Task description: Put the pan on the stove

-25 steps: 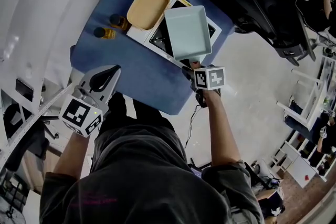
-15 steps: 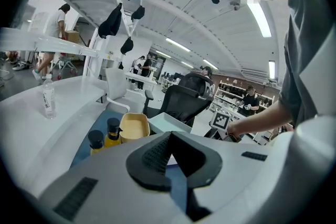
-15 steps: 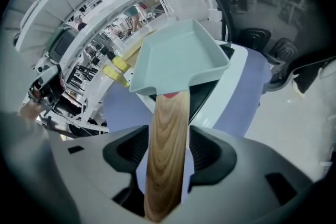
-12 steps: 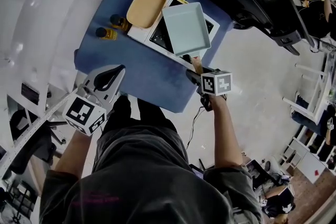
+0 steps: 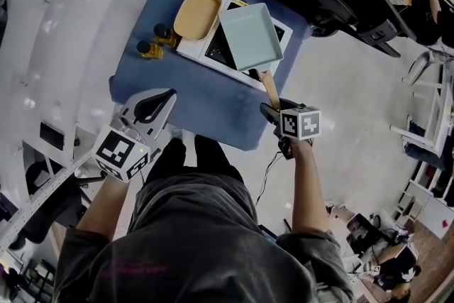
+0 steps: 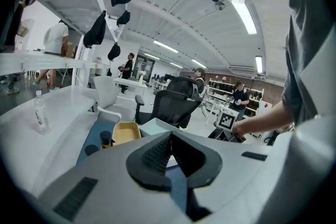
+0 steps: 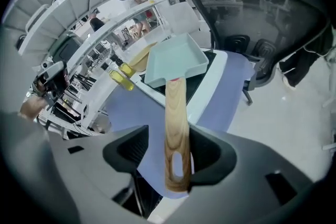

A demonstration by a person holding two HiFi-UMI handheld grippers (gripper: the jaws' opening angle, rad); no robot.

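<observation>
Pale-green square pan [image 5: 250, 37] sits flat on the black-topped white stove [image 5: 213, 59] at the far side of the blue bench [image 5: 191, 99]; its wooden handle [image 7: 175, 113] points toward the near right edge, so placement looks done. Right gripper [image 7: 168, 155]: fingers have just been opening and stand wide, the handle lying loose between them, apparently a release. Left gripper [image 6: 170, 136]: fingers closed on nothing, idle at near left, well apart from the pan.

Grained wooden handle [image 7: 176, 128], matt pan [image 7: 174, 60]
</observation>
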